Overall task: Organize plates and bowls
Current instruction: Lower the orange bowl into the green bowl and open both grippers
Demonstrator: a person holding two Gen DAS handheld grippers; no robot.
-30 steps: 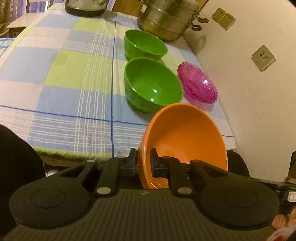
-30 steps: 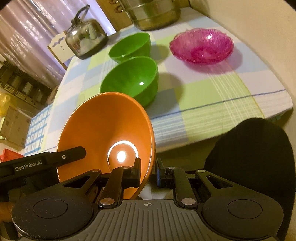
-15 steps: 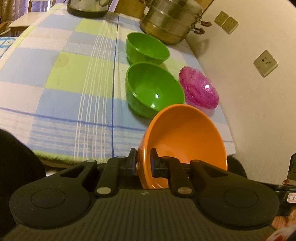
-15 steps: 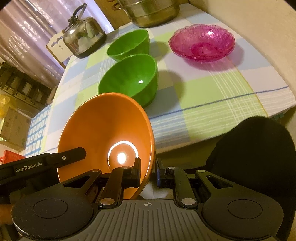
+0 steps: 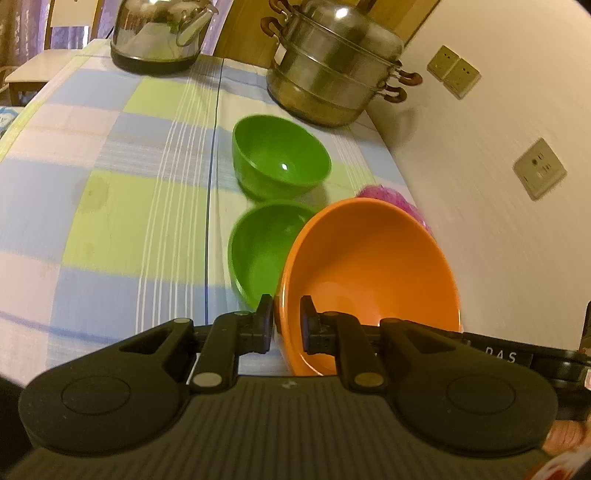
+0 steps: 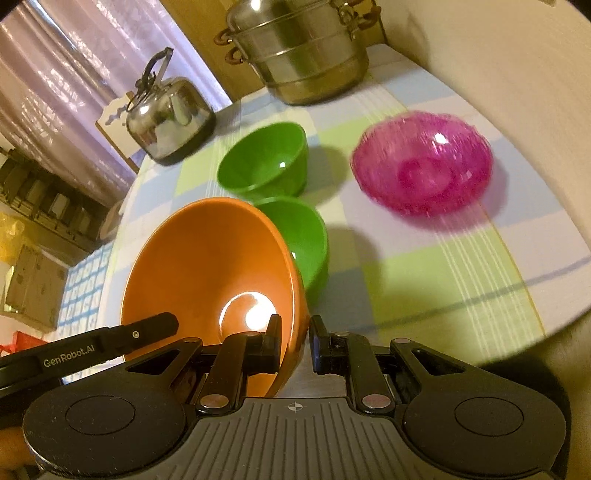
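Carried forward over the bench (image 5: 110, 206) since a second ago: orange bowl (image 5: 369, 266), then short of the bench edge, now over the cloth and overlapping the near green bowl (image 5: 262, 251). Held off the surface, tilted, mouth turned toward the right-hand side. Left gripper (image 5: 286, 325) pinching the near-left rim, one finger inside, one outside. Right gripper (image 6: 295, 343) astride the opposite rim; inner finger against the wall, a sliver of gap visible at the outer finger, so cannot tell whether truly clamped or only closing. Near green bowl just ahead and slightly left of the left gripper, partly hidden behind the orange wall; far green bowl (image 5: 280, 162) directly beyond, in line. Likely next move, judging by the task: lower the orange bowl onto or beside the green ones, both hands equally near. Pink glass bowl (image 6: 421, 170) plain and whole in the right wrist view, blurred; only a sliver behind the orange rim in the left. Steamer pot (image 5: 332, 70) and kettle (image 5: 159, 33) at the far end. Wall sockets seen only from the left wrist.
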